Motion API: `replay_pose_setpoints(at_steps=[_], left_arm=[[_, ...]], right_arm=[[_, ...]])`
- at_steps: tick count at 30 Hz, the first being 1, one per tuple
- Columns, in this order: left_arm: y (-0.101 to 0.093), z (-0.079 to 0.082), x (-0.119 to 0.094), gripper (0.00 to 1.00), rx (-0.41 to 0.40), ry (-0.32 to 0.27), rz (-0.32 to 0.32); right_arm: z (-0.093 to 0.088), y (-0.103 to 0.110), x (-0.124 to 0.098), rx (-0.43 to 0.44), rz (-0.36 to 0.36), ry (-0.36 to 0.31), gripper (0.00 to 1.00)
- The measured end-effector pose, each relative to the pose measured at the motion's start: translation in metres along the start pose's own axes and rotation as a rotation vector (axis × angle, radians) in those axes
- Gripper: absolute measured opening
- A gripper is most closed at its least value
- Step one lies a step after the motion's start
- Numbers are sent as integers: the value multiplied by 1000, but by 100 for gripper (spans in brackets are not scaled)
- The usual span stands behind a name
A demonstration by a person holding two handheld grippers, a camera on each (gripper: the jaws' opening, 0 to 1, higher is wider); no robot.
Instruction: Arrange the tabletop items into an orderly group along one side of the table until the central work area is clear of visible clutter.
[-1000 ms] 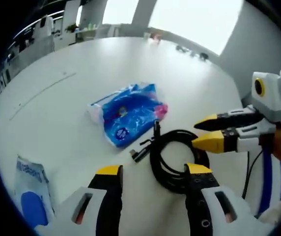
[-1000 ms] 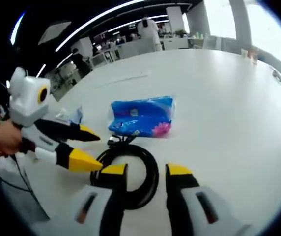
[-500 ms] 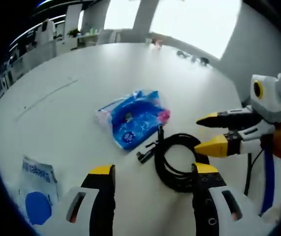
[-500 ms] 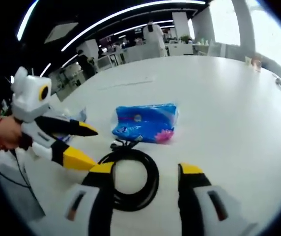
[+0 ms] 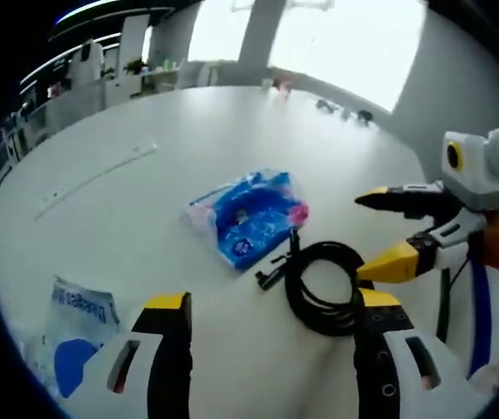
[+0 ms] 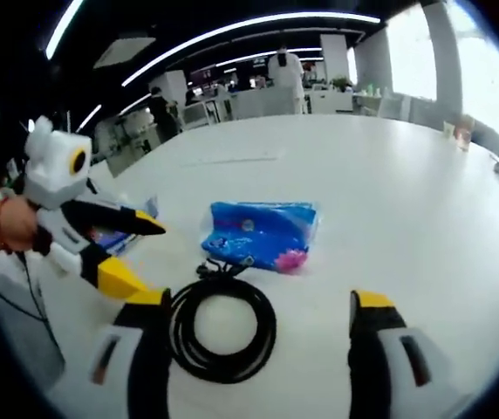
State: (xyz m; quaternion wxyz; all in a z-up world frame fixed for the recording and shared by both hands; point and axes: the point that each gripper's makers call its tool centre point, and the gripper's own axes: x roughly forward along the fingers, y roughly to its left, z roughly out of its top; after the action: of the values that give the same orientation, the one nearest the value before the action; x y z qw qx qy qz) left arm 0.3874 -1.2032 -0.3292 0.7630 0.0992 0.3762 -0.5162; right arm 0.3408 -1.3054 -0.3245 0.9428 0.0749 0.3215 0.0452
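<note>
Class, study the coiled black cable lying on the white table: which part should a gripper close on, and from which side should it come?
Probably best to grip across the bundled strands of the coiled black cable at the near arc of the loop, coming down from above. It lies flat on the table, so one jaw can drop into the open centre and the other outside the ring. Avoid the loose plug end beside the blue packet.

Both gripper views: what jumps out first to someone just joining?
A coiled black cable lies on the white table, just ahead of both open tongs, the right tongs and the left tongs. Just past it lies a blue plastic packet.
</note>
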Motion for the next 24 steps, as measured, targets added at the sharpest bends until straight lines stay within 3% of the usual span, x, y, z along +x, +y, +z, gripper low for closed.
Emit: replay_pose_setpoints(at_steps=[7,16,24], left_arm=[[10,7,-17,81,-24,-42,26],[28,15,-52,96,-17,-117,71],[42,16,-88,96,-19,-173,120]], right_arm=[[12,8,-5,-21,34,-27,95],[24,14,-12,-34,48,-46,90],[35,23,-16,-52,63,-63,88]])
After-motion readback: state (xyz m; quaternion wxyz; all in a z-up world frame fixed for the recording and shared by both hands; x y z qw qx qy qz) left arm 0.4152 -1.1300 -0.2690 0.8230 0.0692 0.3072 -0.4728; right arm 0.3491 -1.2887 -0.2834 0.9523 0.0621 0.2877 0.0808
